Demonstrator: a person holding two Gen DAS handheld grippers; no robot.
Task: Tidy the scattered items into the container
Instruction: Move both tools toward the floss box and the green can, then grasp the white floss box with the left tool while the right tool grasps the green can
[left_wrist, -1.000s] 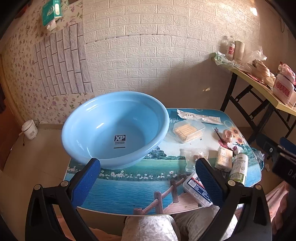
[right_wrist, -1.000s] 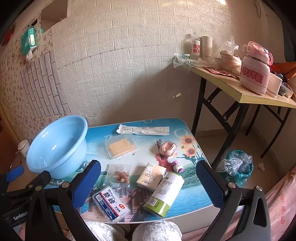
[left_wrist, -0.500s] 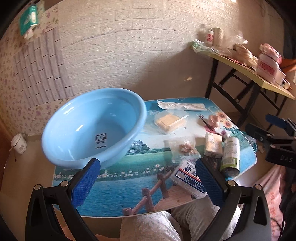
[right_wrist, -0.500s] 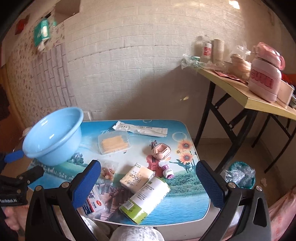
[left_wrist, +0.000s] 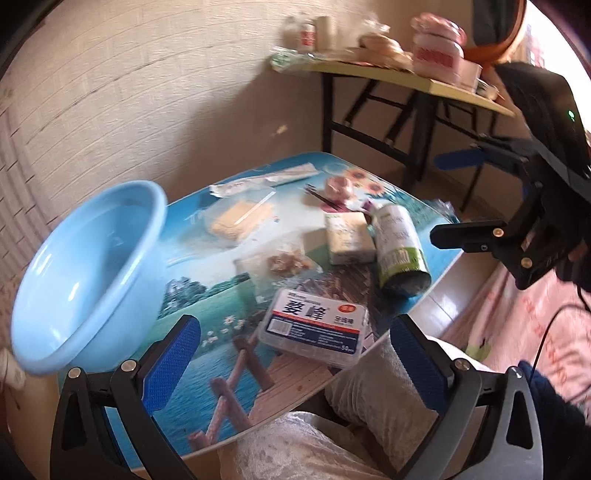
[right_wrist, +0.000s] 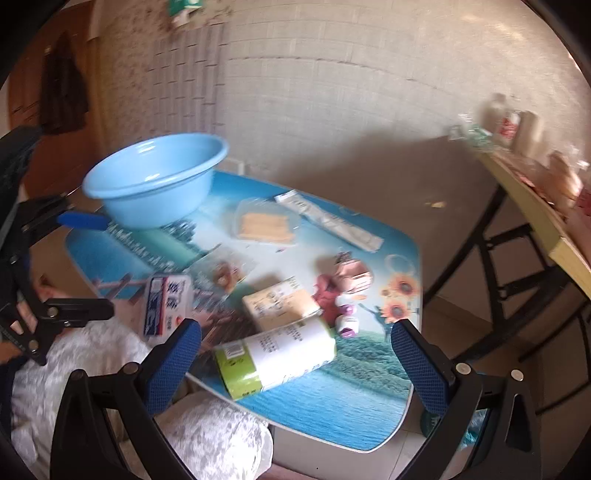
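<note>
I am holding both tongs wide open with nothing between their pads: the left gripper is hanging over the near edge of the table, the right gripper over its right-hand near corner, and neither is touching anything. The basin is sitting empty at the table's left end, part of it overhanging the edge, so I am judging that a careless drop against its rim could tip it off. Every item is lying outside it. The flat box is poking past the near edge above my lap, and a nudge rather than a clean pinch could send it over. The can is lying on its side near the same edge and looks liable to roll if I am grazing it with one pad. Beside it are lying the carton, the small bag, the clear tub, the long sachet and a pink toy. Both views are smearing, so I am not trusting fine alignment just now. The tabletop is glossy, printed with a lake scene, and thin packets may be sliding on it. Around it, I am seeing a white brick-pattern wall and a cluttered folding table to the right.
</note>
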